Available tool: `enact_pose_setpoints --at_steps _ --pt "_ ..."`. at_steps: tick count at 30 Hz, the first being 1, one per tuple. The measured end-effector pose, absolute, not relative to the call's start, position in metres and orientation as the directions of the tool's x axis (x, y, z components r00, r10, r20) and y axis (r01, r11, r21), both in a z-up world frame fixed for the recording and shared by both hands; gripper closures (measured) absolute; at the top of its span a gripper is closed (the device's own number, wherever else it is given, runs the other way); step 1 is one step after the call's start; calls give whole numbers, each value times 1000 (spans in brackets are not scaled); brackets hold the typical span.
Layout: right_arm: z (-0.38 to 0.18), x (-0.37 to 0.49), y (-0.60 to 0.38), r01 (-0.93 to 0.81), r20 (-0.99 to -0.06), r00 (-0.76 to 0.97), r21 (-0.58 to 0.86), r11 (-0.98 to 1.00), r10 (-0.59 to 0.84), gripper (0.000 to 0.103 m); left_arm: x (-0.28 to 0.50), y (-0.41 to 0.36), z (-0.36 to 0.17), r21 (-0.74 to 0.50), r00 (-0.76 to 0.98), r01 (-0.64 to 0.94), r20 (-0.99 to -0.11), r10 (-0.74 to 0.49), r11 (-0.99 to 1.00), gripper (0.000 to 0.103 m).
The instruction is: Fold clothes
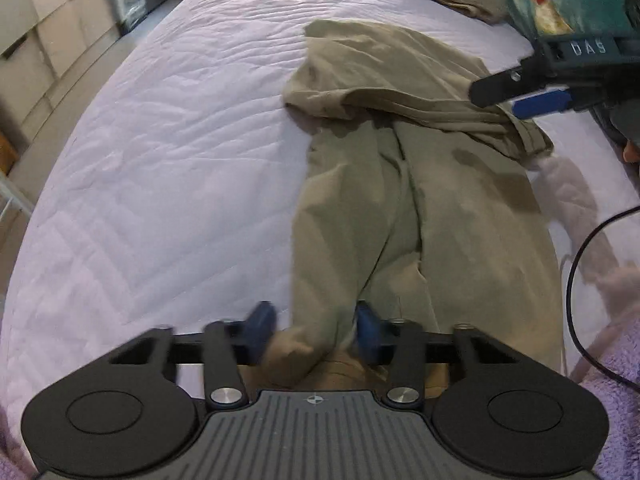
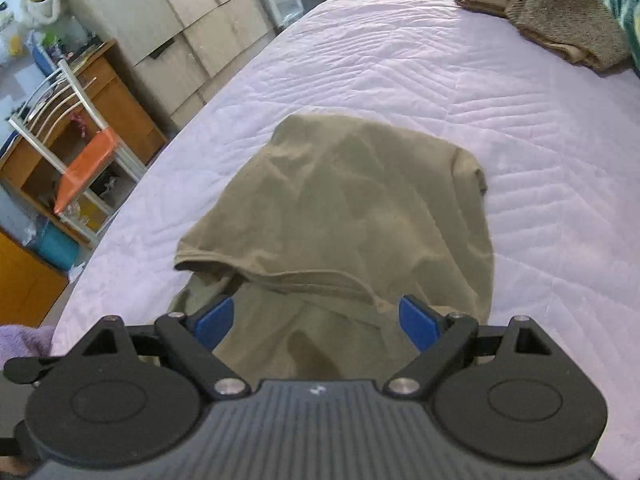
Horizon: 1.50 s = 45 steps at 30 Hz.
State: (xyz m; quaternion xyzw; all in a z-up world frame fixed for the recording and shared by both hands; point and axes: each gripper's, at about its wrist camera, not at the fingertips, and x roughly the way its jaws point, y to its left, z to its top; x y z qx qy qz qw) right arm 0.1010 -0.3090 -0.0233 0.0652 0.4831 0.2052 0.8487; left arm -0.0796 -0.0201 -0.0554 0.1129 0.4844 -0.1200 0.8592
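The shirt (image 1: 420, 184) lay on the bed (image 1: 160, 160), long and bunched, with its far part doubled over the near part. It was olive green and soft.

The left gripper (image 1: 316, 326) sat at the near end of the shirt. Cloth ran up between its blue pads (image 1: 262, 318), but the pads stood apart and were a bit blurry. I could not tell if it was pinching the cloth or just around it. Being at that end would let it lift or pull the shirt flat.

The right gripper (image 2: 316, 320) hung over the folded edge with its jaws spread wide, holding nothing. It looked ready to drop onto that edge, or it may have just let go; the scene fit both.

The left view showed the whole long shirt and the right gripper (image 1: 520, 94) from the side. The right view showed the folded hem up close, a chair (image 2: 80, 148) and desk beside the bed, and a brown pile (image 2: 560, 24) far off on the bed.
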Motion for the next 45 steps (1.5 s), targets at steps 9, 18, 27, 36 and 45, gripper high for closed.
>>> enact_pose_setpoints --at_steps 9,18,27,36,45 --pt "0 83 -314 -330 -801 541 77 941 255 11 -79 8 -45 -18 480 274 -864 -153 962 73" --pt "-18 81 -304 -405 -846 498 -33 914 190 10 -69 -30 18 39 687 316 -699 -200 948 26" --pt "-47 93 -294 -422 -887 438 -62 904 143 15 -29 -83 -59 50 638 335 -747 -187 941 25" --pt "-52 101 -300 -325 -884 457 -60 944 101 74 -38 -75 -91 55 638 328 -749 -179 943 6" --pt "-14 95 -312 -276 -784 603 -30 961 149 86 -32 -66 -93 27 621 322 -760 -190 946 0"
